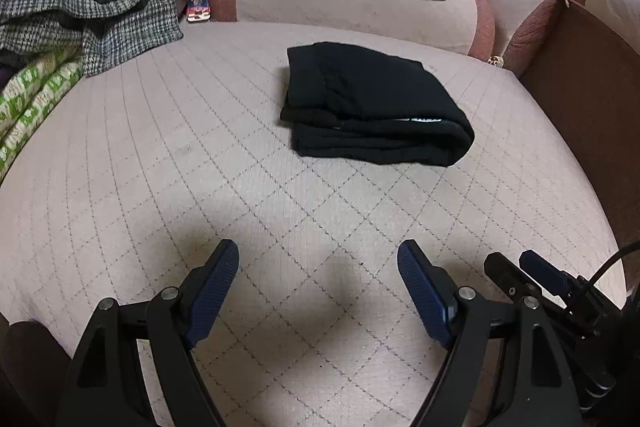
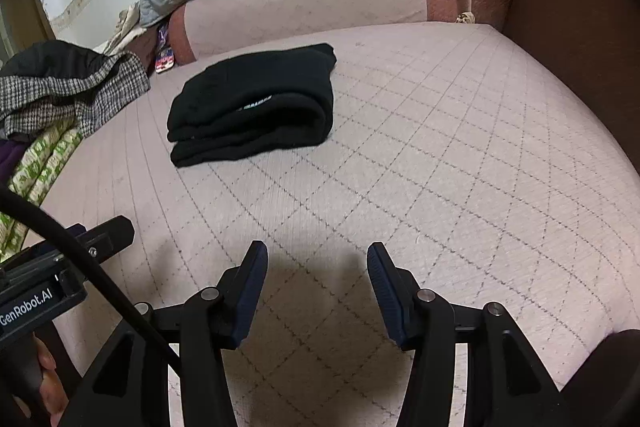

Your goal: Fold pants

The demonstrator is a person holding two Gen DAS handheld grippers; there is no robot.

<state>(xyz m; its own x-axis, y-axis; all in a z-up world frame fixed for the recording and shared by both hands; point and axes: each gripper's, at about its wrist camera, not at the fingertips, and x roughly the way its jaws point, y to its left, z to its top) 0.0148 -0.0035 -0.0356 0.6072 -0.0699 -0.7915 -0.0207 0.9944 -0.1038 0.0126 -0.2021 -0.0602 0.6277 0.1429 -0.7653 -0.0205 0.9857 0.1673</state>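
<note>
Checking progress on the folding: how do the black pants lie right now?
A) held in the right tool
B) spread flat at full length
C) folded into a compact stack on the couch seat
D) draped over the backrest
C: the black pants sit as a layered bundle on the couch seat, with both tools open and well short of them.

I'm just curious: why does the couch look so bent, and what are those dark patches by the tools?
Left wrist view: the fisheye lens bows the quilted seat and blackens the corners; the left hand-held gripper casts a soft shadow below. Right wrist view: same bowing, a shadow under the right hand-held gripper; the folded black pants stay sharp, without glare.
</note>
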